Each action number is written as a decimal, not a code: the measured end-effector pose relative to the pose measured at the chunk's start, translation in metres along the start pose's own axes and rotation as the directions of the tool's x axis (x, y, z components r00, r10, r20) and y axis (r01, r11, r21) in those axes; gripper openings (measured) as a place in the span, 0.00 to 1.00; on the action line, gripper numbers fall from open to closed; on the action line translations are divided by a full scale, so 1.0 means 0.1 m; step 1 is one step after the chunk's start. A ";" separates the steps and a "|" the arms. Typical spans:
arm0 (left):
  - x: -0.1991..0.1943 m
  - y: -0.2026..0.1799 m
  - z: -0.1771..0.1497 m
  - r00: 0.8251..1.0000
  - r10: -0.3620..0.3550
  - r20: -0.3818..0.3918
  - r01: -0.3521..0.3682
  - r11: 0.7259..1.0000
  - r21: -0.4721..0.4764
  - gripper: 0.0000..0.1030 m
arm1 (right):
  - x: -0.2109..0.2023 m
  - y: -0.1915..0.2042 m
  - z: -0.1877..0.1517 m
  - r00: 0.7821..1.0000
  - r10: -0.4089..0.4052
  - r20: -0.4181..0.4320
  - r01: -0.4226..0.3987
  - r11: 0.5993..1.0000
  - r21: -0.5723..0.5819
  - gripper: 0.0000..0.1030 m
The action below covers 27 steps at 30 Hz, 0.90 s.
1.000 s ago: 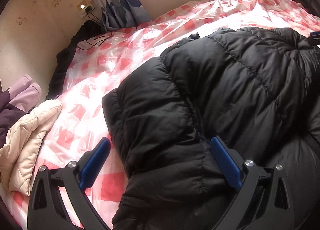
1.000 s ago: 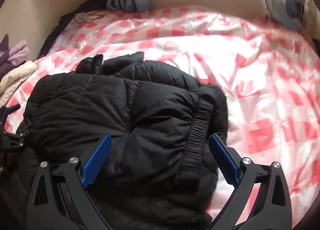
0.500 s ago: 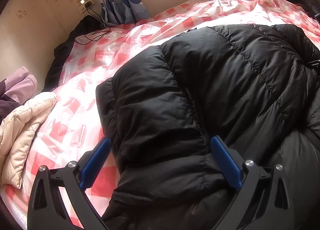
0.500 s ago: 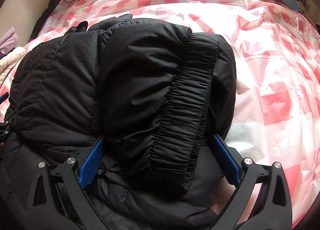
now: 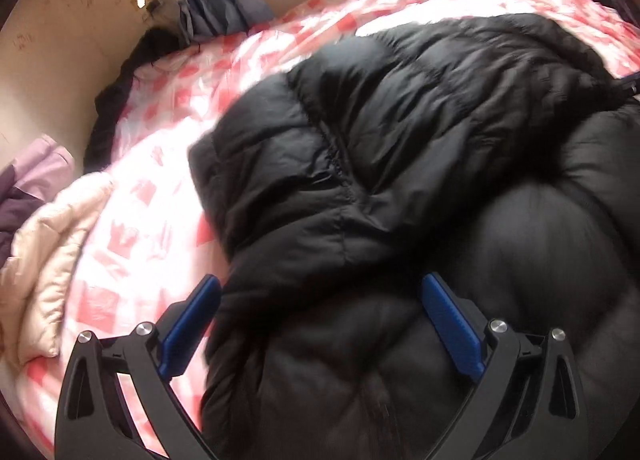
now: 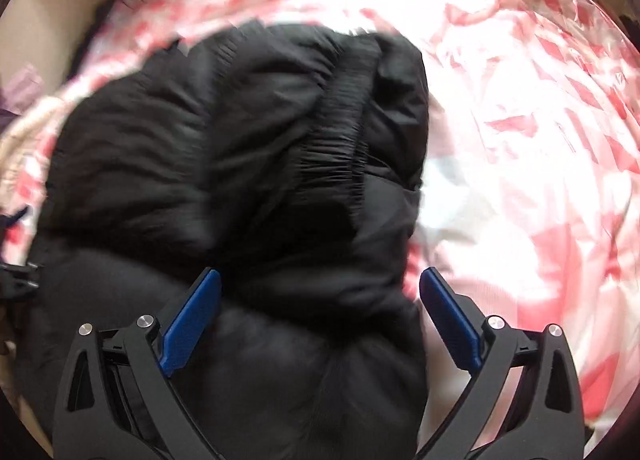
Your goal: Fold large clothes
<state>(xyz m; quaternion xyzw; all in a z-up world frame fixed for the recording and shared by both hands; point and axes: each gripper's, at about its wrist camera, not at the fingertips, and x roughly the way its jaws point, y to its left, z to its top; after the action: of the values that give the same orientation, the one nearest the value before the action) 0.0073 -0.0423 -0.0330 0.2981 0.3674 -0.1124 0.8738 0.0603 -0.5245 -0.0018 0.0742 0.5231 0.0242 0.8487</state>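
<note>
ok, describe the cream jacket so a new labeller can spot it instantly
Start from the bed with the pink-and-white checked cover. The big black puffer jacket fills its middle; look past it to the bed's left edge, near the wall. The cream jacket lies there: quilted, pale, lighter than the purple garment beside it.

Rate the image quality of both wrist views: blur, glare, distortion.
Left wrist view: motion blur smears the black puffer jacket and the checked bed cover, which is blown out near the middle; fisheye bends the wall; the left gripper stays sharp. Right wrist view: heavier blur, strong glare on the cover right of the jacket; the right gripper stays crisp.
</note>
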 end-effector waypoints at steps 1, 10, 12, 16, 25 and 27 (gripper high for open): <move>-0.09 -0.02 -0.03 1.000 0.013 0.016 -0.013 1.000 0.013 0.93 | -0.12 0.03 -0.05 1.000 -0.008 0.006 0.008 1.000 -0.014 0.93; -0.45 -0.14 -0.47 0.987 -0.144 -0.074 0.146 0.989 0.010 0.93 | -0.48 0.13 -0.87 0.992 -0.056 -0.110 0.048 0.996 -0.072 0.93; -0.35 -0.10 -0.53 0.965 -0.223 -0.139 0.220 0.975 -0.031 0.93 | -0.35 0.12 -0.98 0.987 -0.075 -0.139 0.063 0.994 -0.093 0.93; -0.55 0.31 -0.69 0.937 -0.309 -0.163 0.268 0.935 -0.232 0.93 | -0.68 -0.02 -0.99 0.993 0.058 -0.107 -0.058 0.998 0.009 0.93; -1.25 0.96 -2.02 0.878 -0.476 -0.054 0.367 0.741 -0.562 0.93 | -1.57 -0.68 -1.88 0.897 0.437 -0.060 -0.407 0.873 0.270 0.93; -1.27 0.99 -2.36 0.829 -0.560 -0.001 0.414 0.614 -0.672 0.93 | -1.57 -0.56 -2.11 0.872 0.486 -0.063 -0.448 0.842 0.301 0.93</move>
<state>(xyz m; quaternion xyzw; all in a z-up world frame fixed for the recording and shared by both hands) -0.1765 0.1761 -0.0302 -0.1236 0.5402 -0.1806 0.8126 -0.2004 -0.5774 0.0356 0.3156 0.5443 0.1621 0.7602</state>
